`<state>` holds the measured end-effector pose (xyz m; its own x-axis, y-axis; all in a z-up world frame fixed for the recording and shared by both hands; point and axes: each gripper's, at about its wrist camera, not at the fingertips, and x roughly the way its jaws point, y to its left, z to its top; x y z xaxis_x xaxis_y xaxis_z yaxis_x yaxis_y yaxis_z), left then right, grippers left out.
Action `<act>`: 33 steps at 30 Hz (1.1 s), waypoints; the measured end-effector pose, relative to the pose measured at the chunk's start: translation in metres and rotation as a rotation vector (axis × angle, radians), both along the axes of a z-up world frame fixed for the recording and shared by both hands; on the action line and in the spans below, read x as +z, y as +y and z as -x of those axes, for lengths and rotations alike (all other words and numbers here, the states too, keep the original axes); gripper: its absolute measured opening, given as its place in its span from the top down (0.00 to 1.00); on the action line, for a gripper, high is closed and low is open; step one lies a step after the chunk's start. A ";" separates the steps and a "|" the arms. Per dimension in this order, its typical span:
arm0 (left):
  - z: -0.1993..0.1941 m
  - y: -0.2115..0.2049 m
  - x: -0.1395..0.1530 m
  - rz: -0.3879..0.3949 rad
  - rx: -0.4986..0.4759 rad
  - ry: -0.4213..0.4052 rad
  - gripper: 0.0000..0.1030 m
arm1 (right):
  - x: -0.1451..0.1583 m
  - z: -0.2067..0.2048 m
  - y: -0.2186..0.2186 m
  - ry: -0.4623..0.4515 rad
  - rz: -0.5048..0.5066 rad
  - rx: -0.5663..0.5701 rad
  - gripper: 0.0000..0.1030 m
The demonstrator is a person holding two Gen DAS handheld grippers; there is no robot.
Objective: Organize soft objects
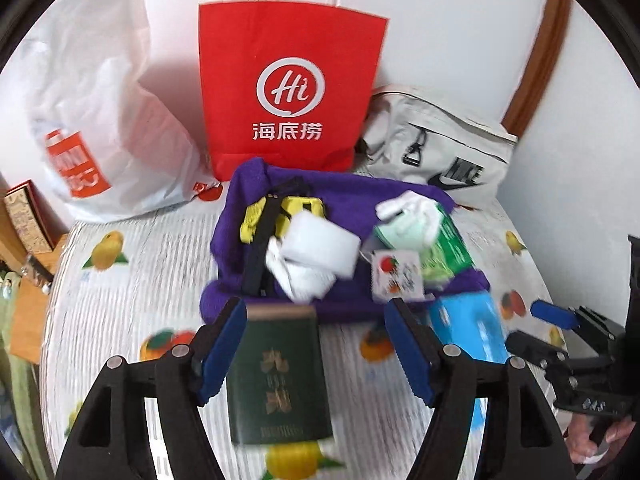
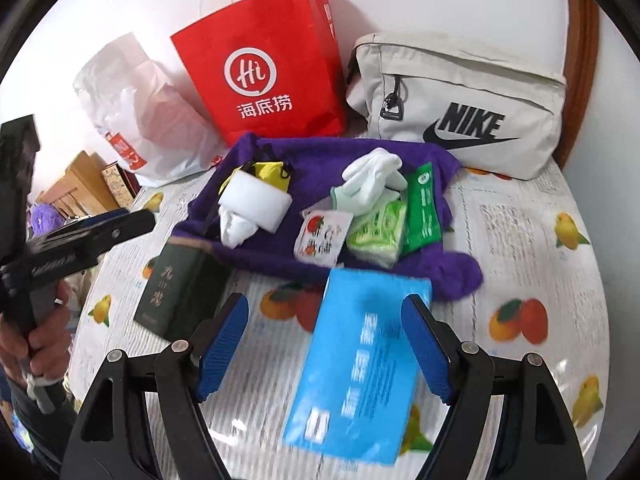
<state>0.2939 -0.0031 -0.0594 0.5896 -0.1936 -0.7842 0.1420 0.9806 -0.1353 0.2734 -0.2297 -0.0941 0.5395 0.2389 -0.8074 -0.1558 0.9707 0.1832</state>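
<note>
A purple cloth [image 1: 344,196] [image 2: 320,152] lies on the fruit-print tablecloth with soft items on it: a white roll [image 1: 320,248] [image 2: 256,200], a yellow and black pouch [image 1: 296,206], white gloves [image 2: 372,176] and green tissue packs [image 2: 420,208]. My left gripper [image 1: 316,308] is open above a dark green booklet [image 1: 280,376] [image 2: 180,296], which lies flat between its fingers; the right pad stands clear of it. My right gripper [image 2: 326,300] is open over a blue tissue pack [image 2: 360,364] [image 1: 468,328] that rests on the table.
A red paper bag [image 1: 288,88] [image 2: 264,76], a white plastic bag [image 1: 100,120] and a beige Nike bag [image 2: 460,108] stand at the back against the wall. Wooden furniture [image 2: 80,188] is at the left. A hand [image 2: 44,340] grips the left tool.
</note>
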 end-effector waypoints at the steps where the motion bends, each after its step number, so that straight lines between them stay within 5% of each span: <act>1: 0.014 -0.001 0.003 -0.001 0.001 -0.011 0.29 | 0.002 0.009 0.000 -0.007 0.003 0.000 0.24; 10: 0.106 -0.009 0.025 0.000 -0.008 -0.084 0.13 | 0.023 0.095 0.004 -0.074 0.030 -0.028 0.22; 20: 0.180 -0.016 0.029 -0.077 0.016 -0.133 0.11 | 0.030 0.165 0.001 -0.110 0.055 -0.094 0.13; 33: 0.242 -0.015 0.032 -0.083 0.064 -0.190 0.10 | 0.050 0.225 0.000 -0.200 0.101 -0.121 0.10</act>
<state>0.0518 -0.0180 -0.0278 0.7374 -0.0906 -0.6693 0.0946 0.9951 -0.0304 0.0486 -0.2299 -0.0446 0.7105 0.0864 -0.6983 -0.0603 0.9963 0.0619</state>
